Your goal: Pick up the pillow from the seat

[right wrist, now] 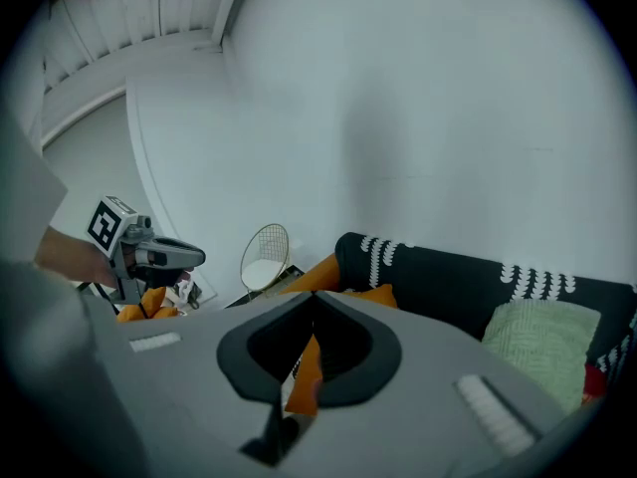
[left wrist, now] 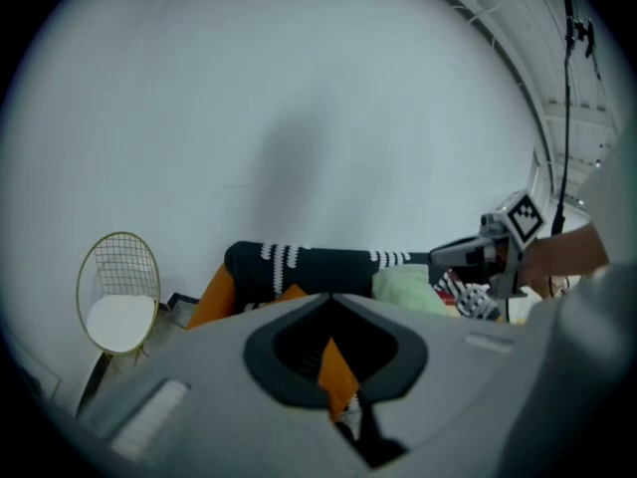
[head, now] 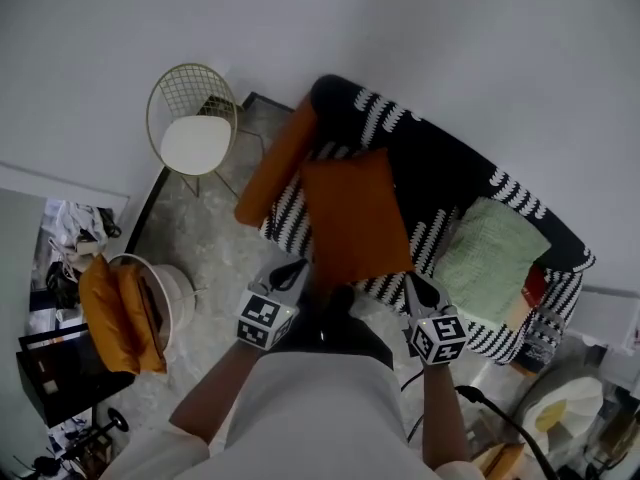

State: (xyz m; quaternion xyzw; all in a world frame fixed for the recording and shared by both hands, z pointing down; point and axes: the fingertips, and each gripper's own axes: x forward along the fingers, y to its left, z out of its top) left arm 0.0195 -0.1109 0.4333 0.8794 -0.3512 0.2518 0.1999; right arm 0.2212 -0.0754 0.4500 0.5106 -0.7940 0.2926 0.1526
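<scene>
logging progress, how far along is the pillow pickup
Done: left gripper and right gripper are each shut on a near corner of the orange pillow. In hand: they hold it over the striped sofa seat. Left: lifting it clear; whether it touches the seat now is unclear.

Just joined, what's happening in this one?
A person holds a two-jaw gripper in each hand. The left gripper and right gripper are each shut on a near corner of the orange square fabric pillow over the black sofa with white stripes. Whether it is clear of the seat cannot be told.
</scene>
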